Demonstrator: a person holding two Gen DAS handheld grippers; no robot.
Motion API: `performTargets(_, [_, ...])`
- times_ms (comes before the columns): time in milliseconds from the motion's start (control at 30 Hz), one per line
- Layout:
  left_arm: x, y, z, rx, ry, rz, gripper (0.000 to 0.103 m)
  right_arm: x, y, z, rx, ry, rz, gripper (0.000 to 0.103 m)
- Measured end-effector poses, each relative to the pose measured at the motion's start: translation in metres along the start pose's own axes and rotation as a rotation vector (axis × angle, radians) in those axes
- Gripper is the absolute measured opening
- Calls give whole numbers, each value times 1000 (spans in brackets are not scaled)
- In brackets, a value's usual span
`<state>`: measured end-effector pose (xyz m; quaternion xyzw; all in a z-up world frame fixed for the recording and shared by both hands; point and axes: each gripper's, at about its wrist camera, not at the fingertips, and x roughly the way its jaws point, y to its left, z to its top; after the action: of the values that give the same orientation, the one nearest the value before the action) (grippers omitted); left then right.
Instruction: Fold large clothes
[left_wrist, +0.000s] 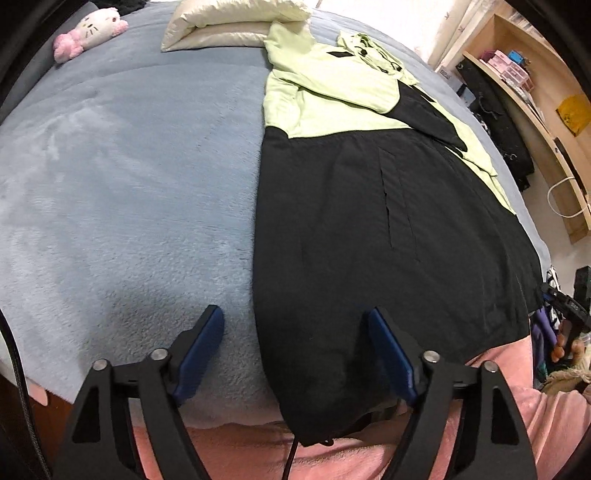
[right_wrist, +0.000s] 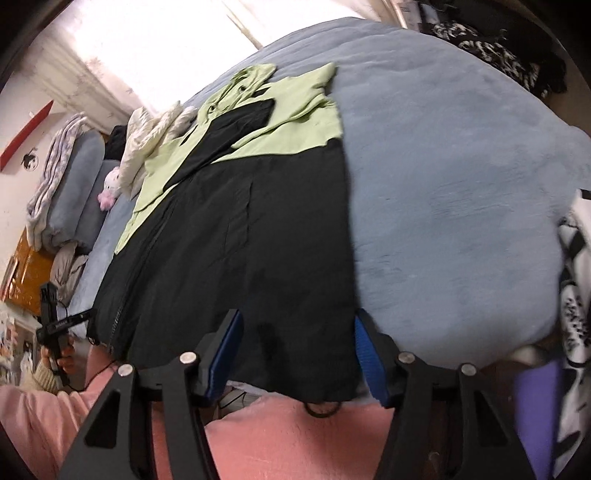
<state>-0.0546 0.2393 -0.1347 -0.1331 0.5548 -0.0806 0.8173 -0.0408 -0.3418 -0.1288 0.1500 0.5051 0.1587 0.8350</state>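
Note:
A large jacket (left_wrist: 388, 221), black below and pale green at the top, lies flat on the grey-blue bed cover (left_wrist: 110, 184), its hem toward me. My left gripper (left_wrist: 295, 325) hangs open over the near left hem corner. One blue finger is over the cover, the other over the black cloth, and the jacket's edge runs between them. In the right wrist view the jacket (right_wrist: 258, 240) fills the middle. My right gripper (right_wrist: 297, 328) stands open astride the near right hem corner, and its pads do not press the cloth.
A cream folded pillow (left_wrist: 229, 22) and a pink-white plush toy (left_wrist: 88, 31) lie at the far end of the bed. A wooden shelf (left_wrist: 535, 92) stands to the right. Black-and-white clothes (right_wrist: 572, 277) lie at the bed's right edge. Pink cloth (right_wrist: 295, 435) is below the grippers.

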Motion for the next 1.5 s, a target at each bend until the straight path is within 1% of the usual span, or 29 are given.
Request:
performTargets(67, [5, 1, 0, 6, 2, -12, 83, 3, 1, 0, -6, -7, 21, 59])
performTargets(100, [6, 1, -1, 8, 1, -19, 84, 2, 1, 0, -2, -12, 36, 57])
performTargets(167, [7, 2, -2, 18, -5, -37, 85, 0, 0, 2, 7, -15, 64, 40])
performTargets(267, [7, 3, -3, 30, -9, -55, 85, -4, 2, 5, 6, -25, 98, 33])
performTargets(367, [6, 3, -3, 36, -6, -63, 85, 1, 7, 6, -11, -13, 76, 33])
performTargets(500, [2, -3, -10, 64, 11, -72, 85, 9, 3, 7, 2, 4, 60, 33])
performTargets(600, [3, -9, -13, 92, 23, -81, 85, 17, 3, 7, -4, 23, 24, 33])
performTargets(700, [7, -12, -12, 93, 24, -73, 85, 25, 7, 7, -35, 34, -24, 34])
performTargets(733, [8, -13, -11, 87, 23, -71, 85, 28, 9, 8, -37, 40, -30, 38])
performTargets(767, [9, -15, -11, 86, 18, -67, 84, 29, 10, 9, -35, 44, -28, 44])
performTargets(800, [10, -16, -10, 88, 12, -63, 82, 31, 11, 10, -29, 49, -22, 47])
performTargets(833, [11, -18, -10, 92, 3, -59, 81, 33, 12, 11, -27, 51, -16, 54])
performTargets(867, [11, -21, -10, 98, -8, -50, 76, 34, 15, 11, -31, 54, -18, 59])
performTargets(933, [11, -27, -10, 113, -24, -36, 64, 35, 21, 10, -55, 53, -48, 59])
performTargets(967, [10, -29, -9, 119, -29, -36, 47, 35, 26, 9, -78, 50, -69, 59])
performTargets(1000, [9, -32, -7, 120, -31, -38, 27, 34, 29, 8, -95, 41, -87, 57])
performTargets(1033, [9, -34, -5, 113, -30, -39, 18, 33, 32, 7, -112, 29, -118, 47])
performTargets(1067, [9, -35, -3, 102, -28, -44, 10, 30, 32, 7, -121, 16, -144, 28])
performTargets(1100, [9, -35, -1, 87, -27, -52, 8, 27, 31, 7, -112, 6, -138, 19])
performTargets(1133, [10, -37, 0, 78, -26, -52, 8, 24, 28, 9, -88, -5, -115, 13])
performTargets(1167, [9, -39, 1, 70, -30, -53, 7, 20, 26, 10, -65, -19, -96, 10])
performTargets(1200, [8, -39, 1, 59, -39, -59, 5, 16, 25, 11, -56, -30, -84, 9])
performTargets(1267, [-2, -43, 3, -2, -83, -114, 3, 7, 30, 11, -59, -69, -71, 7])
performTargets(1300, [-6, -45, 4, -20, -101, -126, 2, 1, 34, 11, -60, -93, -58, 7])
performTargets(1333, [-15, -49, 4, -47, -138, -143, 2, -9, 38, 11, -57, -129, -35, 7])
performTargets(1433, [-37, -57, 6, -83, -204, -151, 1, -32, 49, 16, -42, -205, 11, 7])
performTargets(1500, [-49, -59, 6, -105, -225, -149, 1, -45, 54, 18, -37, -242, 39, 6])
